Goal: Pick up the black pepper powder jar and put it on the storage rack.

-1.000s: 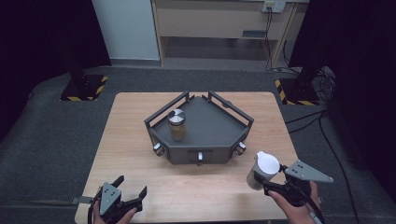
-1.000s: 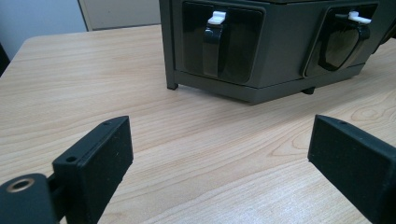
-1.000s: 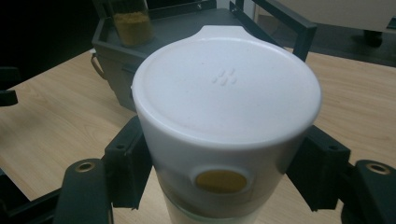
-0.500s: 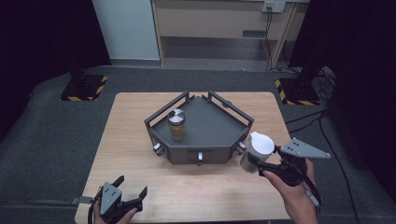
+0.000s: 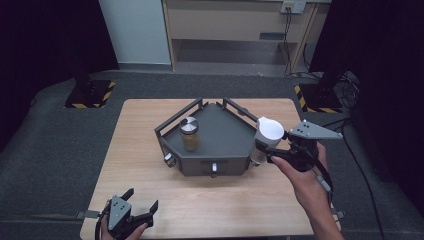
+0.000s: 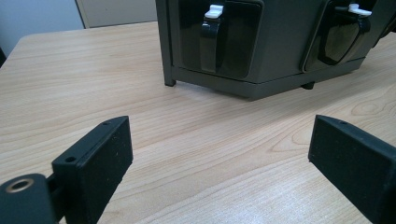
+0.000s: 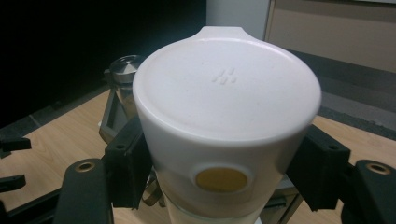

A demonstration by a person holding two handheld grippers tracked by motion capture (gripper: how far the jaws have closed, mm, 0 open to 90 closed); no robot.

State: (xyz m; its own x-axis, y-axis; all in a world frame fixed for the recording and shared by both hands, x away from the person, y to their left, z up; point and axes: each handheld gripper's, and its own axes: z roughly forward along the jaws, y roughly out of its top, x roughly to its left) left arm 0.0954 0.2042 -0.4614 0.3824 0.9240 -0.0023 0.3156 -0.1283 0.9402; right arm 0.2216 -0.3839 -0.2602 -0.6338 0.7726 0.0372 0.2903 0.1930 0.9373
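Two jars, one grey rack, two grippers.
Right gripper (image 5: 272, 150) clamps the white-lidded jar (image 5: 266, 137) at the rack's (image 5: 220, 132) right edge; the steel-lidded jar (image 5: 189, 133) stands inside; left gripper (image 5: 137, 205) gapes above bare tabletop (image 5: 135, 150).

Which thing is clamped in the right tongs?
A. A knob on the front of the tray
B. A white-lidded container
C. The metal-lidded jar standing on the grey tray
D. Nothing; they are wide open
B: in the right gripper view the black pads of the right tongs press both sides of the white-lidded container, while the metal-lidded jar stands apart on the grey tray.
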